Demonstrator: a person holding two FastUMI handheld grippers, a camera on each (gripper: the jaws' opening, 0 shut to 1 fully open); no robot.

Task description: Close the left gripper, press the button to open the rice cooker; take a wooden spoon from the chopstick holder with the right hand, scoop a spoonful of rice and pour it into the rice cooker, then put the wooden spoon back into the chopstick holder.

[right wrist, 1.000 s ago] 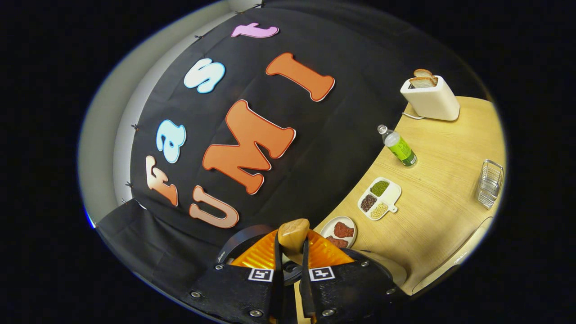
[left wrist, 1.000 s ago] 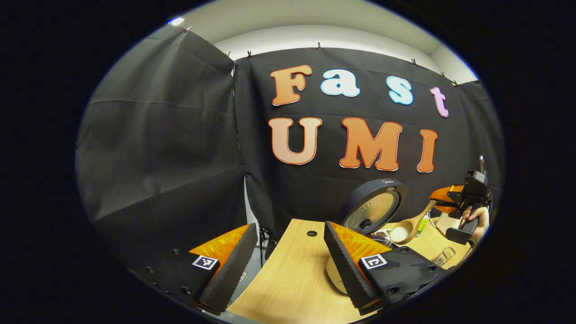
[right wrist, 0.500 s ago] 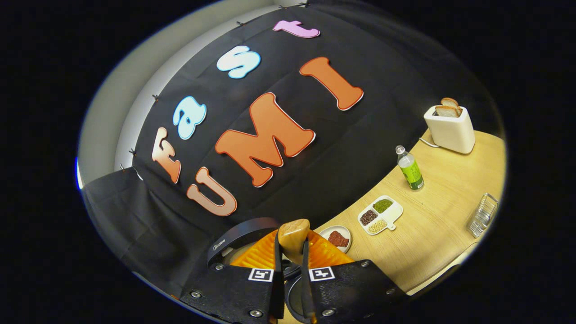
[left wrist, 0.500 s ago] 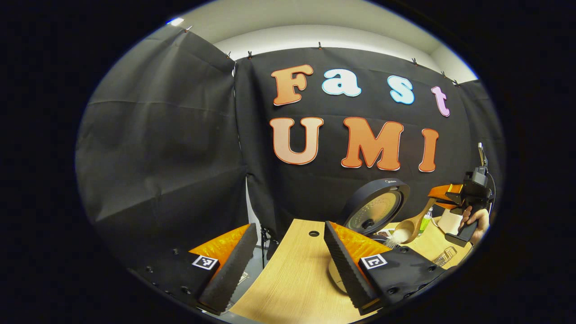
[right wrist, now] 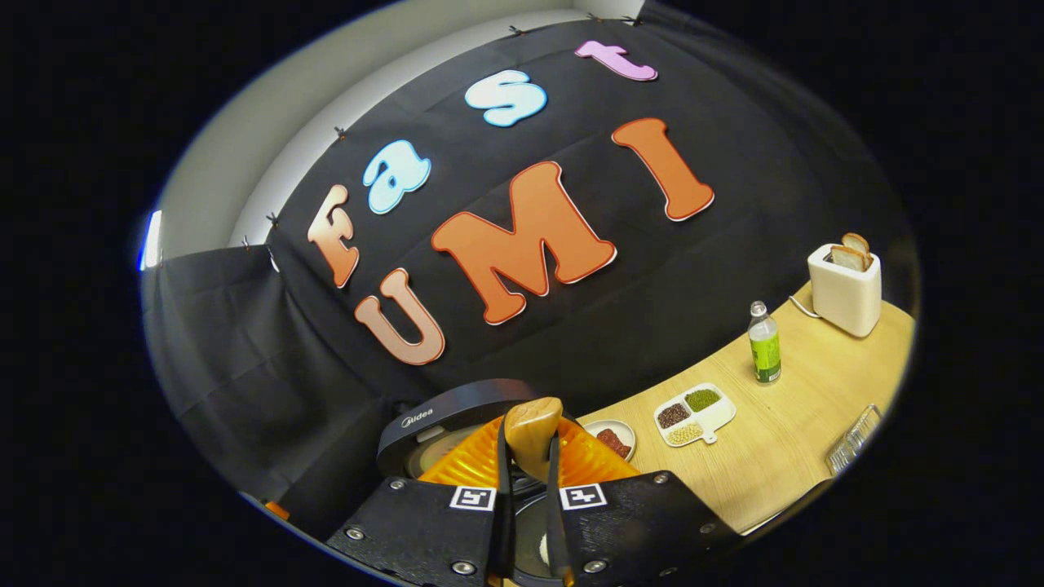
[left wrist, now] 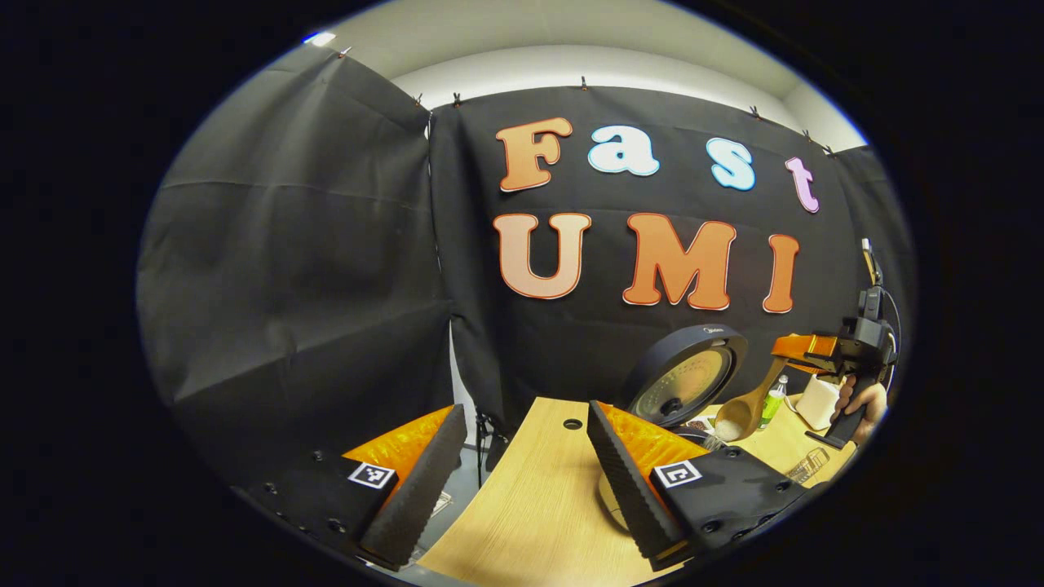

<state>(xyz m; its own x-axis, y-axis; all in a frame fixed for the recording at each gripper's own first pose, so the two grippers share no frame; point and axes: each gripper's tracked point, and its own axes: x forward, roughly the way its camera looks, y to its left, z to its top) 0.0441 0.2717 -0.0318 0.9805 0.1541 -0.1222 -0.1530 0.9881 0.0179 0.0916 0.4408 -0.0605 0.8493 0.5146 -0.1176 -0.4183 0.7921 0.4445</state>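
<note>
**Right tongs clamp the wooden spoon over the open rice cooker; left tongs released**

In the right gripper view, the right gripper (right wrist: 527,509) is clenched on the handle of the wooden spoon (right wrist: 532,436), both fingers pressing its sides, the rounded handle end standing up between them. In the left gripper view that same gripper (left wrist: 795,349) is farther off above the table's right part, held by a hand (left wrist: 864,401), and the spoon (left wrist: 746,406) hangs from it with the bowl lowest, tilted down over the rice cooker's mouth; something pale, likely rice, lies in the bowl, though it is too small to be sure.

The left gripper (left wrist: 522,477) is released, its two fingers well apart with bare table between them, holding nothing, over the near left part of the wooden table (left wrist: 538,505).

The rice cooker (right wrist: 457,428) sits just under the right gripper with its lid (left wrist: 683,383) raised upright, the round inner face showing toward the left gripper; its dark rim shows between the right gripper's fingers.

Beyond the cooker, along the table's back edge by the black cloth, lie a small plate (right wrist: 612,436) with dark red pieces, then a white divided dish (right wrist: 695,412) holding three kinds of grains or beans, then an upright green bottle (right wrist: 764,344). At the far right corner stands a white toaster (right wrist: 844,287) with bread slices poking from its top. Near the table's front edge on the right stands a wire chopstick holder (right wrist: 852,440), partly cut off.
</note>
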